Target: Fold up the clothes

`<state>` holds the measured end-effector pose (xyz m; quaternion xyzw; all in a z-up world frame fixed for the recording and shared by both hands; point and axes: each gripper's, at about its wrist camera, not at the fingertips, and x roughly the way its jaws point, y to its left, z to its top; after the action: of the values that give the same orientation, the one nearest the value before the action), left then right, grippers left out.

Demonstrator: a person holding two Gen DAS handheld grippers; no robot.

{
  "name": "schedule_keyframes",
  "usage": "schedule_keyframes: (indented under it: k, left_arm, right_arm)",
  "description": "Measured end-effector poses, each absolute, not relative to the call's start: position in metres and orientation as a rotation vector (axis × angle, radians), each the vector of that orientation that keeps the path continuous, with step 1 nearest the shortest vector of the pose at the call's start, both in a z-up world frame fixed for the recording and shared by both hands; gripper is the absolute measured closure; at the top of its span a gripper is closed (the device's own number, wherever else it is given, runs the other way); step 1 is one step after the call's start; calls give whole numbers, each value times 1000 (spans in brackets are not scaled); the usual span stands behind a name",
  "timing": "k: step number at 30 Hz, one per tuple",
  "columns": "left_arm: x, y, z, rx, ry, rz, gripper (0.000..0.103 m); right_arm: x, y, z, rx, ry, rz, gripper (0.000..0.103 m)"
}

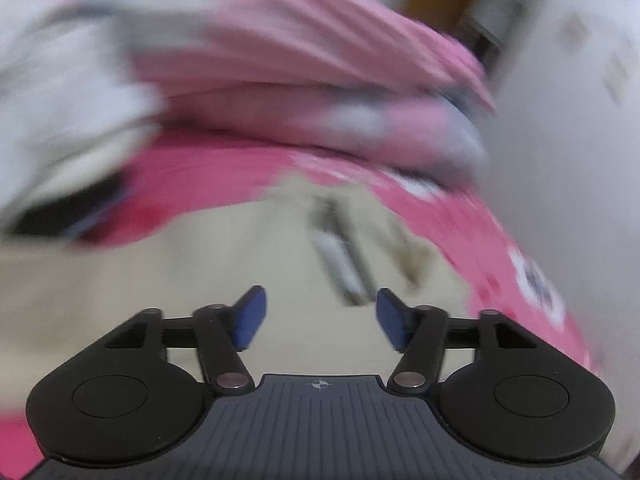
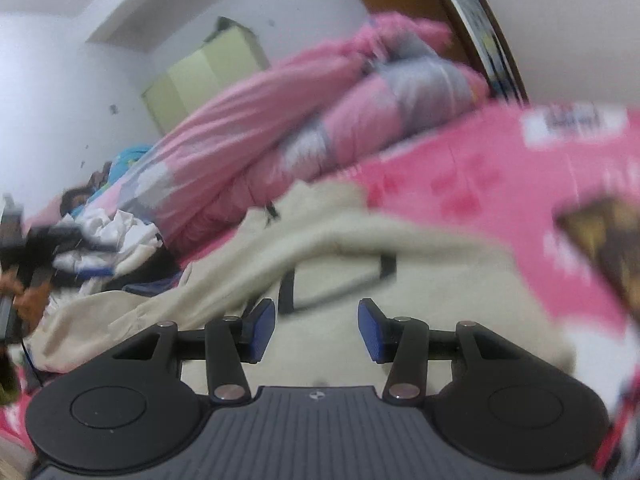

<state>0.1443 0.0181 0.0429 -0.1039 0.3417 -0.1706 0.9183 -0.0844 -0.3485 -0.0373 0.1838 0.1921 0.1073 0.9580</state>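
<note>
A: Across the bed's pink sheet (image 2: 480, 184) lies the biggest thing that matters, the cream garment (image 2: 360, 240), spread out with a heaped pink quilt (image 2: 248, 128) just behind it. A pile of other clothes (image 2: 108, 240) sits off to the garment's far left.

B: And the garment itself, is it folded?

A: Not that I can judge. It looks loosely laid, one long fold of cloth running across it, dark straps (image 2: 340, 280) showing near its middle. I'd call this the start of a fold, or the gap between two folds.

B: What about the tools?

A: Both hover over the garment. The left tool (image 1: 318, 316) has its blue pads well apart with nothing between them, only cream cloth beneath. The right tool (image 2: 316, 330) stands about half open, also with nothing in it; its pads do not seem to press on the cloth.

B: So the next move?

A: Probably each tool drops to an edge or corner of the garment and pinches a single layer, then both carry it over together. Blur hides the hems, so picking the right edge is the hard part.
</note>
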Motion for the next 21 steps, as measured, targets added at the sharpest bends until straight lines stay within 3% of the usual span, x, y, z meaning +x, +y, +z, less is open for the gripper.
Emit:
schedule_keyframes:
  k: [7,14,16,17,18,21]
  left_arm:
    - [226,-130,4,105,826,-414,34]
    - [277,-173,-36,28,932,-462,38]
    - [286,-183,-42,42,942,-463,65]
    - [285,-184,-43,43,942,-459,73]
    - [284,-183,-41,44,930,-444,99]
    - [283,-161,-31,-71,874,-433,100]
  right_arm:
    - [-20,-347,-28,217,381,161,51]
    - [21,-355,-67,281,499,142,52]
    - [25,-358,-73,302,512,147,51]
    - [25,-359,-73,308,511,151,51]
    - [25,-358,-74,311,510,153,51]
    - [24,-361,-76,328,508,160,51]
